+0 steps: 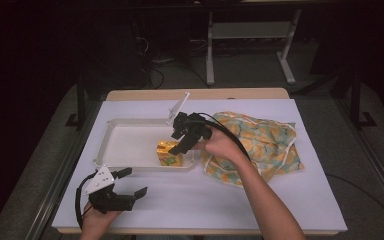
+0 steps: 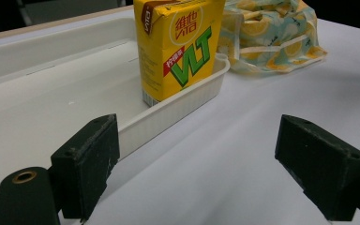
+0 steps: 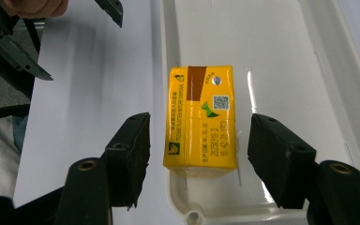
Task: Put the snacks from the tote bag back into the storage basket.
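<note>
Scene: I am looking down on a table under a white sheet (image 1: 260, 195), with dark floor and desk legs across the top of the high view.
Tray: a shallow white tray (image 1: 111, 145) sits left of centre in the high view, its clear lid (image 1: 179, 106) standing up at its far right corner.
Carton: a yellow drink carton (image 1: 169, 152) stands upright in the tray's near right corner, close against the rim. In the left gripper view it fills the top centre (image 2: 180, 47), with green letters and a red band on its face. In the right gripper view I look straight down on its top (image 3: 201, 124), which carries a brown strip, a foil straw hole and a small printed code.
Right gripper: my right gripper (image 1: 177, 141) hangs at the centre of the high view, pointing down over the carton. In the right gripper view (image 3: 199, 157) its two black jaws stand either side of the carton with a clear gap on both sides, so it is released and grasps nothing.
Left gripper: my left gripper (image 1: 132, 182) rests at the lower left of the high view, on the sheet just in front of the tray. Its jaws are spread wide and empty in the left gripper view (image 2: 197, 168).
Bag: a crumpled cloth bag (image 1: 257, 142) printed with lemons lies right of the tray, partly under my right forearm.
</note>
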`<state>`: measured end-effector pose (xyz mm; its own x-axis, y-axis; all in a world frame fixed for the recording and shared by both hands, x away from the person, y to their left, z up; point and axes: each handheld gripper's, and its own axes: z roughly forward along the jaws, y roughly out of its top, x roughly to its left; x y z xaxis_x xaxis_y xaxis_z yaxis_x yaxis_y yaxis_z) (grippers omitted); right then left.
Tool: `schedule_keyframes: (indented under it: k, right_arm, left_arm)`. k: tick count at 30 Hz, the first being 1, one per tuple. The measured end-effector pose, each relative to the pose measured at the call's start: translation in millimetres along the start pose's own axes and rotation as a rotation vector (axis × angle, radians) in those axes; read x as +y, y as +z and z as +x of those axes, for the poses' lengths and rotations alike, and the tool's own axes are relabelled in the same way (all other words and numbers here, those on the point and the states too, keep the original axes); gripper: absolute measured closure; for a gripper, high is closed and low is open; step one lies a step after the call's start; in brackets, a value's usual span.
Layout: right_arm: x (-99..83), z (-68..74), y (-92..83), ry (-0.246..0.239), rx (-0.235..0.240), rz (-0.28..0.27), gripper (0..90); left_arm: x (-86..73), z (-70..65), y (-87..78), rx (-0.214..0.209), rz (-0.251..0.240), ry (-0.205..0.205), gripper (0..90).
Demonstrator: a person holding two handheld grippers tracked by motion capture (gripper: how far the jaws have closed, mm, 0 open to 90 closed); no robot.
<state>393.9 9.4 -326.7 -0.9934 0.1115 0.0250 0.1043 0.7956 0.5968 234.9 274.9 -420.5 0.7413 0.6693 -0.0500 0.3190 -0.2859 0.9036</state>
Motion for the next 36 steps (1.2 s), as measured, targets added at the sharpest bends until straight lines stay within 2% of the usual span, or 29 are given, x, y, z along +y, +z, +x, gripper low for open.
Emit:
schedule_keyframes:
  k: [13, 30, 36]
  right_arm:
    - [-10.7, 1.8, -8.6, 0.024, -0.005, -0.019, 36.6]
    - [-24.1, 4.5, -16.7, 0.037, -0.021, -0.020, 35.9]
    - [-32.5, 4.7, -20.0, 0.053, -0.025, -0.020, 35.7]
  left_arm:
    - [-0.2, -0.8, 0.2, 0.000, 0.004, -0.002, 14.0]
    - [-0.2, -0.5, 0.6, 0.000, 0.003, 0.005, 14.0]
    - [-0.4, -0.9, 0.5, 0.003, 0.000, -0.004, 14.0]
